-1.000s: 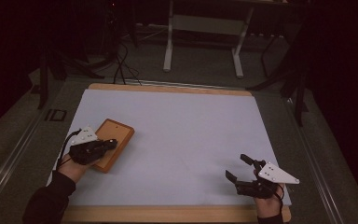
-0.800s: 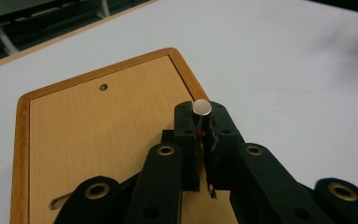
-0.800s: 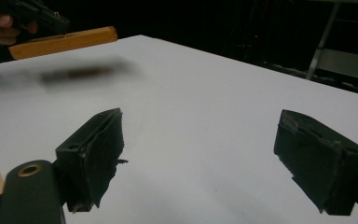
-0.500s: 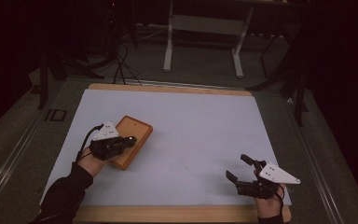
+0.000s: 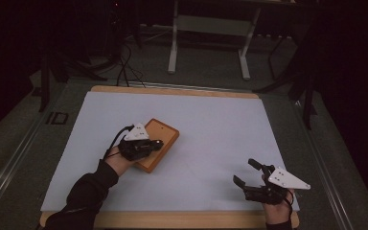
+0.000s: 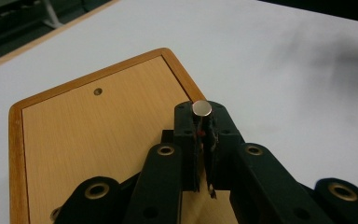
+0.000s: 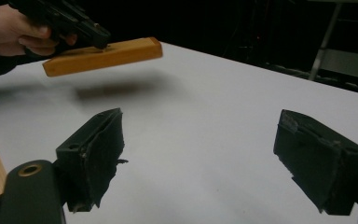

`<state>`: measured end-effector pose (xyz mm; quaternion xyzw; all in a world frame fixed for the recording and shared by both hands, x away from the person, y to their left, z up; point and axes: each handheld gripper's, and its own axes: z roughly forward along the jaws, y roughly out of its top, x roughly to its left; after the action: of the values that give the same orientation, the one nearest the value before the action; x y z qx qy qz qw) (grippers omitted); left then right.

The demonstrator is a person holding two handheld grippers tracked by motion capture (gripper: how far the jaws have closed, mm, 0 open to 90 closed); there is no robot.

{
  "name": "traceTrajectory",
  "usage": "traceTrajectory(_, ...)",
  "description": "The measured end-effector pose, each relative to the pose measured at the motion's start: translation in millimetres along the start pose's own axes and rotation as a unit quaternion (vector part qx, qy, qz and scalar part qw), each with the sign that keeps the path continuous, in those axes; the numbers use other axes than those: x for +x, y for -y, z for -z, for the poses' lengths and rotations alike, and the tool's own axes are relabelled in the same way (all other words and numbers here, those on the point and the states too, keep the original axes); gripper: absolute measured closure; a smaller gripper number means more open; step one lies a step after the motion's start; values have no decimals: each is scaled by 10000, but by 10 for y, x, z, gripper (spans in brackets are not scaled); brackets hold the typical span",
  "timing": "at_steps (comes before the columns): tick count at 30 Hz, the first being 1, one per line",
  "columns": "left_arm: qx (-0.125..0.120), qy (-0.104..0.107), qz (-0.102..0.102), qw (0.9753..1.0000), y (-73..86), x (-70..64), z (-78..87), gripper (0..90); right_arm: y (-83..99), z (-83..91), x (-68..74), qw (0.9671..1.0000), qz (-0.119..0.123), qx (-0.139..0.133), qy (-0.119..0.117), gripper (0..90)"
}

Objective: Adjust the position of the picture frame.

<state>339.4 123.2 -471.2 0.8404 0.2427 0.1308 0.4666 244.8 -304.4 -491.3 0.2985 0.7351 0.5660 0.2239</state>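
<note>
Two hand-held grippers over a white table (image 5: 211,120), left hand-held gripper (image 6: 202,122) clamped on a raised wooden board (image 5: 165,136), right hand-held gripper (image 5: 247,173) spread apart, holding nothing.

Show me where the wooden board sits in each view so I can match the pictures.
High view: the wooden board lies left of centre on the white table sheet, under the left hand-held gripper.
Left gripper view: the board covers the lower left, behind the closed jaws.
Right gripper view: the board is at upper left, lifted above its shadow.
Shared landmark: the white sheet.
</note>
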Motion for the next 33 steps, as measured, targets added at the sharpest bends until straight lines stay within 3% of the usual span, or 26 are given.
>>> traceTrajectory(10,63,222,-87,9997,-120,-79,-376,851,0,-1,9,10000,12,5,-51,155)
traceTrajectory(24,264,134,24,9996,-66,-35,-738,851,2,9,9,9999,-42,-33,-87,155)
traceTrajectory(33,448,80,-3,9990,-16,-38,-882,850,6,2,10,10000,11,12,-69,155)
